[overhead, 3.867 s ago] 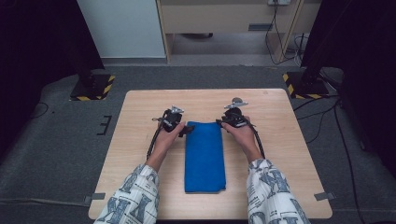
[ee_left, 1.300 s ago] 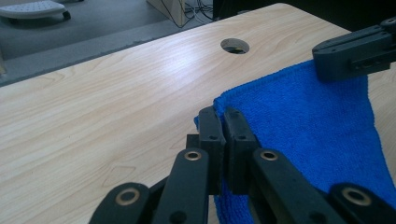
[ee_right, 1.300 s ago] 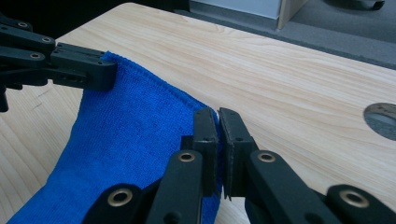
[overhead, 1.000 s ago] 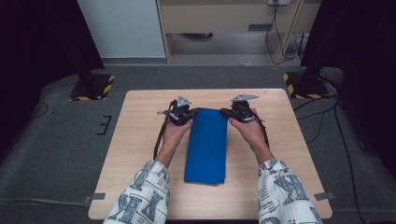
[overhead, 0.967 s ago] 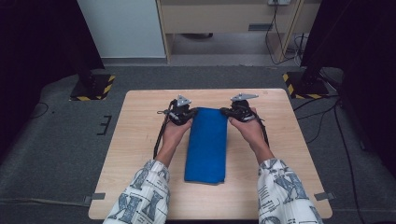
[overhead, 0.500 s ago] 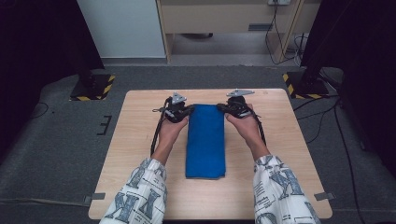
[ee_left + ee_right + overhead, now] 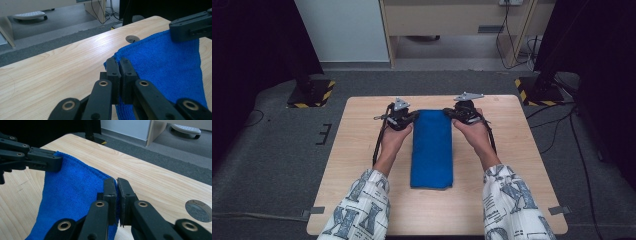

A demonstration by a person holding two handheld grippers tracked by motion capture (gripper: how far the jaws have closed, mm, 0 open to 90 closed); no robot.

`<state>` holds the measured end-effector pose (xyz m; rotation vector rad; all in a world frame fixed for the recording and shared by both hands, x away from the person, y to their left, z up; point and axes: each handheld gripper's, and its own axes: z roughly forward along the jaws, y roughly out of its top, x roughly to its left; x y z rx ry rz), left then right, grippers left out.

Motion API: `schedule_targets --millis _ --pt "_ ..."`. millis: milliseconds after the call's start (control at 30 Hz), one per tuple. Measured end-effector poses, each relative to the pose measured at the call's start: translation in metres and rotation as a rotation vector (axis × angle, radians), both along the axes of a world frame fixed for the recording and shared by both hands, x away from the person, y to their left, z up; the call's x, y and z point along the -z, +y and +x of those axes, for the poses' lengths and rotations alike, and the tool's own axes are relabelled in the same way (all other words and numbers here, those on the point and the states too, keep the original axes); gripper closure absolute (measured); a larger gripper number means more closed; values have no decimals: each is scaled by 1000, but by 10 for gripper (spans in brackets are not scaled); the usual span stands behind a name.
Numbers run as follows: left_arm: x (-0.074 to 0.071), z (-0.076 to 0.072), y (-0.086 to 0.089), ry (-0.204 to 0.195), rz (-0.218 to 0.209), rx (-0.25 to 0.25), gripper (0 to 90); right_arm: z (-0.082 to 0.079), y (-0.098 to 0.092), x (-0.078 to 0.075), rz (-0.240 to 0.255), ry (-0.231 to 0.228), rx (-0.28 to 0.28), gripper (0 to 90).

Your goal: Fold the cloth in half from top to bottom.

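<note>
- The blue towel (image 7: 431, 147) lies as a long narrow strip down the middle of the table (image 7: 517, 150), running from 12 to 6 o'clock; it looks already folded lengthwise.
- Its far end is lifted a little off the wood; the near end lies flat.
- At the far left corner, about 11 o'clock, the left gripper (image 7: 119, 71) is pressed together, pinching the towel's corner.
- At the far right corner, about 1 o'clock, the right gripper (image 7: 116, 192) pinches the other corner likewise.
- Judged from this: both corners are secured; carrying the far end toward 6 o'clock, laying it on the near end and releasing remain.
</note>
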<state>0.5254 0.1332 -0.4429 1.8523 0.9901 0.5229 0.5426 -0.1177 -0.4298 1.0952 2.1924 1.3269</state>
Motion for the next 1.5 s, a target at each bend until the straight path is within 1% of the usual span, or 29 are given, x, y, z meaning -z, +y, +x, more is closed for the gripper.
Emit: schedule_targets --millis 67,133,200,267,333,400,433,533,733,833,933,1000,1133,1300,1333,1433,1500 --pt "-2 0 -1 -7 11 5 876 -1 -1 -1 0 -1 1 865" --pt "-4 -1 0 -11 6 5 876 -2 -1 0 10 -1 3 865" --pt "-6 0 1 -12 10 6 876 -2 -1 1 6 -6 1 864" --pt "-9 0 2 -14 7 9 876 -1 0 1 13 -4 7 864" --pt "-11 1 4 -15 19 13 876 0 1 0 21 -9 11 865" --pt "-11 2 6 -13 -3 5 876 0 3 -1 22 -16 6 865" --pt "-12 2 7 -17 -7 -1 876 0 4 -2 20 -18 4 865" --pt "-12 1 8 -15 2 14 876 -1 3 -2 21 -20 1 865" --pt "-16 -8 6 -27 2 23 874 -10 0 -5 36 -32 -3 865" --pt "-20 -15 6 -41 9 33 872 -16 -2 -7 34 -38 -8 865" --pt "-22 -18 6 -47 19 41 871 -23 -4 -7 45 -45 -14 865" --pt "-21 -19 5 -46 24 48 871 -27 -5 -6 48 -46 -16 865" --pt "-18 -22 5 -47 22 59 870 -30 -6 -1 46 -41 -20 864" --pt "-13 -27 5 -47 46 78 870 -35 -8 4 53 -33 -24 863" --pt "-12 -28 6 -48 52 82 870 -37 -9 6 46 -33 -33 864" --pt "-8 -32 7 -47 52 87 870 -42 -7 11 40 -30 -45 863" --pt "-7 -35 8 -47 63 94 870 -45 -7 13 36 -30 -53 863"
